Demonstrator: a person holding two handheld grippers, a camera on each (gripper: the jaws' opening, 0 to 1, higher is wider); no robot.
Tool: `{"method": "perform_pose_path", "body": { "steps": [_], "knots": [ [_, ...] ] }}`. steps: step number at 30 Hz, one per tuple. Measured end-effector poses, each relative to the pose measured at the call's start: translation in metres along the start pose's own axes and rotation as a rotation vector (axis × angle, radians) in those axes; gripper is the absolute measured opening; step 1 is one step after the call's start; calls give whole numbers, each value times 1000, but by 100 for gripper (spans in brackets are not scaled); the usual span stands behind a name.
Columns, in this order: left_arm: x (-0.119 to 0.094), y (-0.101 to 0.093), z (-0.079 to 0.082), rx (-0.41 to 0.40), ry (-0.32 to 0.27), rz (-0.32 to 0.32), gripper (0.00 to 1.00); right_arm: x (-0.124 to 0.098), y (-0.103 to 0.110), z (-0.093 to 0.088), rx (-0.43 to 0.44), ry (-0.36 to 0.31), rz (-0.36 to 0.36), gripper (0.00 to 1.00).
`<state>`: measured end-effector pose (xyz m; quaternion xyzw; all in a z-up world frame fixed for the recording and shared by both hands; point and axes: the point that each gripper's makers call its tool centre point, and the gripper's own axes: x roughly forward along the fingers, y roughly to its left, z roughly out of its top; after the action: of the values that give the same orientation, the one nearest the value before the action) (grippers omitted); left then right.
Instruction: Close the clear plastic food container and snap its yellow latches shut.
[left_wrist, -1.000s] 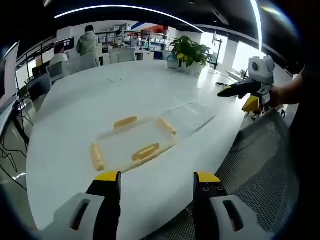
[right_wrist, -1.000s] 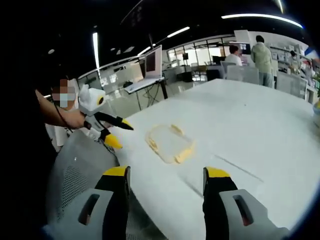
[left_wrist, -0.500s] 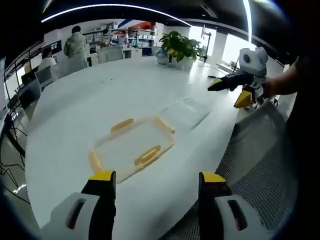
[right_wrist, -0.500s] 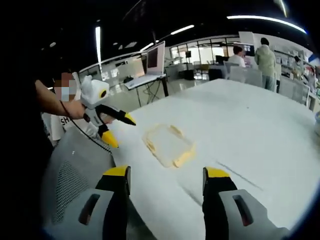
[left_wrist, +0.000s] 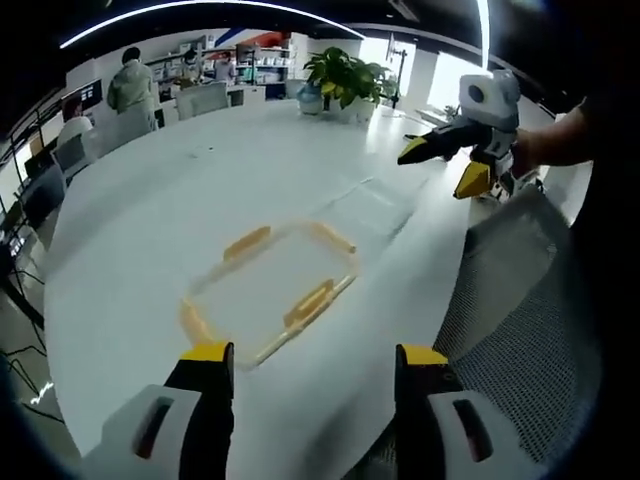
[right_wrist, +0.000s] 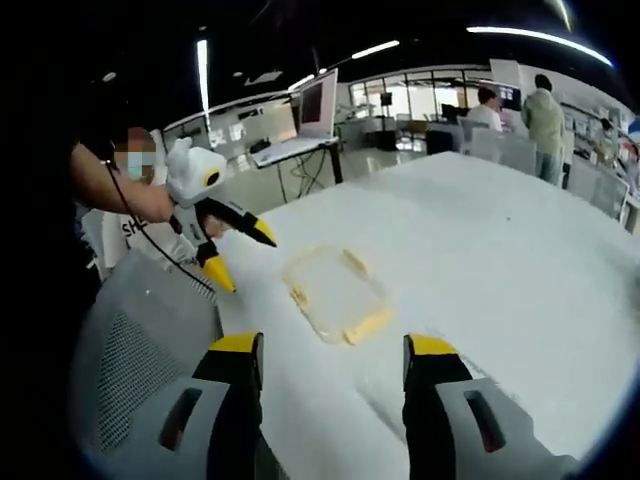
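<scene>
A clear plastic container (left_wrist: 268, 285) with yellow latches on its sides lies on the white table (left_wrist: 150, 210), just ahead of my left gripper (left_wrist: 312, 365), which is open and holds nothing. Its clear lid (left_wrist: 378, 207) lies flat on the table beyond it, to the right. My right gripper (left_wrist: 440, 170) hovers open above the table edge past the lid. In the right gripper view the container (right_wrist: 335, 293) sits ahead of my right gripper (right_wrist: 332, 348), whose jaws stand apart and empty. The left gripper (right_wrist: 247, 260) hangs open to the container's left.
A grey mesh chair (left_wrist: 510, 290) stands at the table's near edge, also seen low left (right_wrist: 140, 360). A potted plant (left_wrist: 345, 75) sits on the table's far end. People stand and sit at desks behind (left_wrist: 130, 85). A monitor (right_wrist: 320, 100) stands on a desk.
Both views have shifted with the hands. The container looks larger and nearer in the left gripper view. The right gripper has risen higher over the table edge. Container and lid have not moved.
</scene>
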<state>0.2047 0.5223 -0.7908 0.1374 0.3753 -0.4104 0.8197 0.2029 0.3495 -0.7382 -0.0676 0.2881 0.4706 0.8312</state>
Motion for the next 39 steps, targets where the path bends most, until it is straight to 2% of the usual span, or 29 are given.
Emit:
{"method": "perform_pose_path", "body": {
  "steps": [6, 15, 17, 20, 22, 31, 39],
  "knots": [
    [1, 7, 0, 10, 8, -16, 61, 11, -2, 0, -2, 35, 27, 55],
    [4, 20, -7, 39, 50, -44, 61, 22, -14, 2, -28, 66, 13, 53],
    [4, 24, -8, 23, 54, -52, 61, 25, -16, 2, -37, 72, 12, 53],
    [6, 27, -10, 54, 77, -68, 61, 30, -19, 1, -50, 92, 13, 53],
    [8, 30, -11, 56, 87, -76, 61, 34, -16, -1, -49, 116, 39, 54],
    [14, 47, -10, 97, 118, -98, 59, 50, -19, -2, -65, 147, 45, 54],
    [18, 56, -9, 133, 134, -126, 59, 62, -18, -11, -119, 208, 63, 54]
  ]
}}
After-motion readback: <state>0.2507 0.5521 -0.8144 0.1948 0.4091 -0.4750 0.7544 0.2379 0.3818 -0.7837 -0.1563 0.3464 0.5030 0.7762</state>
